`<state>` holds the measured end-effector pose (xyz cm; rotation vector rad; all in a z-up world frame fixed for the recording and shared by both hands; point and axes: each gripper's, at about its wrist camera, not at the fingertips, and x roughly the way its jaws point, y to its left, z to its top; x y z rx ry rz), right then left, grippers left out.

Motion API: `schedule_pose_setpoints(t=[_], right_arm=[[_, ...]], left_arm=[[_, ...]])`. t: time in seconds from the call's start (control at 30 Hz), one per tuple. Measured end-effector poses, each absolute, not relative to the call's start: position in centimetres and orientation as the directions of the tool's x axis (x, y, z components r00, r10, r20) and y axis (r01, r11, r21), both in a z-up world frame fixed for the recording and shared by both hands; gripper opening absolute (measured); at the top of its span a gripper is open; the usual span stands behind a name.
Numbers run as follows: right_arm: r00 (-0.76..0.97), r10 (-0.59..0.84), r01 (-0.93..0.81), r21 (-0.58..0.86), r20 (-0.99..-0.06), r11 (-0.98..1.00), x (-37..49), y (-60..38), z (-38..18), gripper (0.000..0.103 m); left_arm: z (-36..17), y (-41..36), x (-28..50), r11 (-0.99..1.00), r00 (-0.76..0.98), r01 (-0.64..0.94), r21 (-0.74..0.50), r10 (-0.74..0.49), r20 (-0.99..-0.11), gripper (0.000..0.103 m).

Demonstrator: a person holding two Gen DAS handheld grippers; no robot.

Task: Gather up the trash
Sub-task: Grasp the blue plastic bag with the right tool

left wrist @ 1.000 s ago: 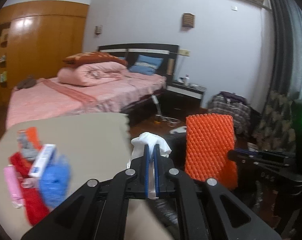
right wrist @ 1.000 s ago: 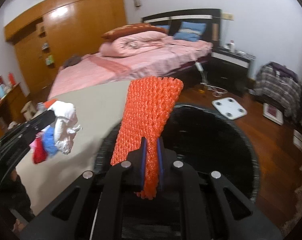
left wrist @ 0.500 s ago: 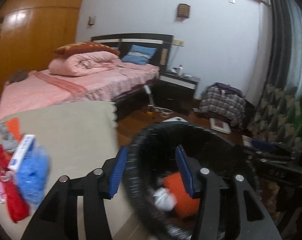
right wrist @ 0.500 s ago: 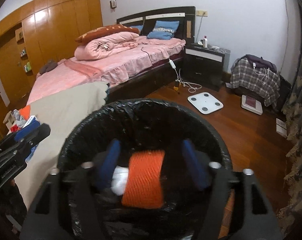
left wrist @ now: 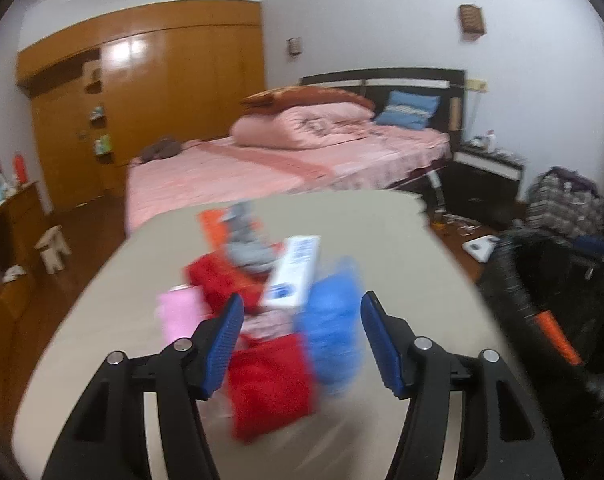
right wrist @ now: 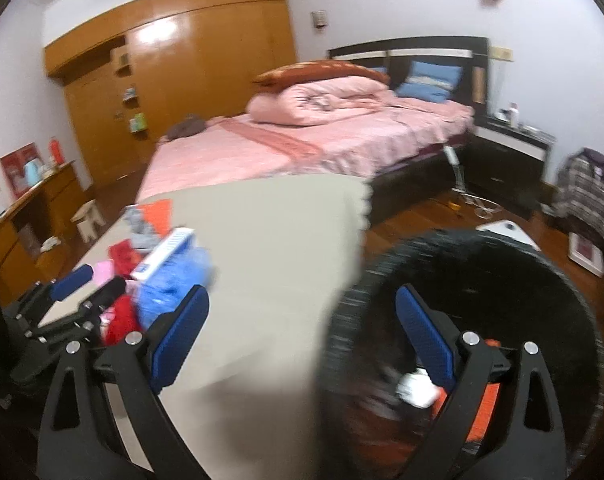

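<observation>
A black-lined bin [right wrist: 462, 246] stands right of the beige table [right wrist: 282, 240]; a white tissue [right wrist: 416, 386] and an orange foam net [right wrist: 488, 400] lie inside it. On the table sits a trash pile: a white box [left wrist: 296, 272], a blue crumpled wrapper [left wrist: 334, 332], a red piece [left wrist: 270, 384], a pink piece [left wrist: 178, 316] and a grey wad [left wrist: 248, 244]. My left gripper [left wrist: 302, 308] hovers over this pile, jaws opening, gripping nothing. My right gripper [right wrist: 302, 300] straddles the table edge and the bin rim, jaws opening and empty. The left gripper [right wrist: 98, 280] also shows beside the pile.
A pink bed [left wrist: 302, 160] lies behind the table, with a wooden wardrobe [left wrist: 162, 100] to its left. A dark nightstand [right wrist: 510, 156] and a white scale [right wrist: 506, 232] on the wood floor are to the right. A small stool [left wrist: 54, 248] and a wooden desk [right wrist: 34, 216] are at left.
The left gripper let go of the white tissue and the right gripper let go of the orange net; both lie in the bin. Both grippers opened and swung left toward the table's pile.
</observation>
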<state>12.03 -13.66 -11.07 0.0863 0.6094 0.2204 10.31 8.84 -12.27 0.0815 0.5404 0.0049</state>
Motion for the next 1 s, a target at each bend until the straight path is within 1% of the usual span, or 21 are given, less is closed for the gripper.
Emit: schedule_pose_setpoints(t=[0.2, 0.4, 0.6, 0.73, 0.9, 0.97, 1.0], right_arm=[[0.759, 0.268, -0.237, 0.132, -0.593, 0.962, 14.5, -8.5, -13.1, 0.092], [0.723, 0.29, -0.262, 0.14, -0.627, 0.955, 16.5, -5.5, -14.9, 0.092], [0.674, 0.312, -0.304, 0.133, -0.67, 0.943, 17.9, -2.3, -16.7, 0.092], [0.659, 0.305, -0.319, 0.112, -0.688, 0.941, 18.3, -0.9, -17.5, 0.092], [0.635, 0.312, -0.325, 0.122, -0.707, 0.938, 19.0, 0.0, -18.2, 0.092], [0.609, 0.333, -0.345, 0.137, -0.72, 0.928, 19.4, 0.2, -18.6, 0.083], [0.582, 0.357, -0.366, 0.157, -0.731, 0.917, 19.7, 0.5, -18.9, 0.072]], left_arm=[[-13.5, 13.7, 10.2, 0.993, 0.841, -0.091, 0.079, 0.119, -0.527, 0.06], [-14.6, 16.8, 10.9, 0.987, 0.82, -0.143, 0.074, 0.16, -0.549, 0.06], [-15.3, 18.8, 11.4, 0.985, 0.811, -0.166, 0.043, 0.161, -0.563, 0.06], [-15.6, 19.1, 11.9, 0.986, 0.807, -0.16, 0.037, 0.152, -0.571, 0.06], [-16.1, 19.2, 12.1, 0.987, 0.795, -0.158, 0.024, 0.142, -0.589, 0.06], [-16.1, 19.1, 12.2, 0.987, 0.793, -0.156, 0.024, 0.14, -0.594, 0.06], [-16.1, 19.1, 12.2, 0.988, 0.791, -0.155, 0.024, 0.139, -0.595, 0.06]])
